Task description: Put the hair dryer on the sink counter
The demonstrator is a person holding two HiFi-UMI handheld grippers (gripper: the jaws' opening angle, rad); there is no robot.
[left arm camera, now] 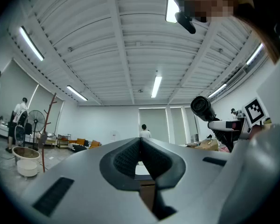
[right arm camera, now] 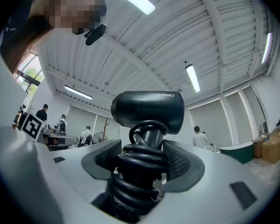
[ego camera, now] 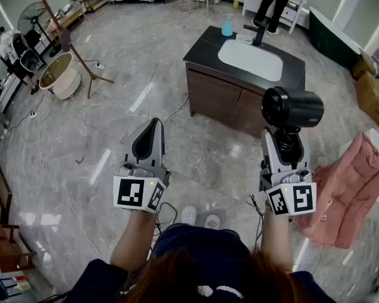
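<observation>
My 2 forearms (ego camera: pixel 134 242) fill the bottom of the frame. The sink counter (ego camera: pixel 201 50) sits upper centre, well apart from me. My right tongs (ego camera: pixel 284 141) stand wide, clamped on the cord-wrapped handle of the hair dryer (ego camera: pixel 292 106), which is upright at centre right. My left tongs (ego camera: pixel 153 125) are closed and empty. I'd carry the dryer steady, lower it onto the bare dark top beside the basin (ego camera: pixel 249 59), and release only once it rests.

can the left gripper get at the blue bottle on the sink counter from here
Likely not yet: the left gripper, shut, is well short of the sink counter, where the blue bottle stands. Only floor lies between.
</observation>
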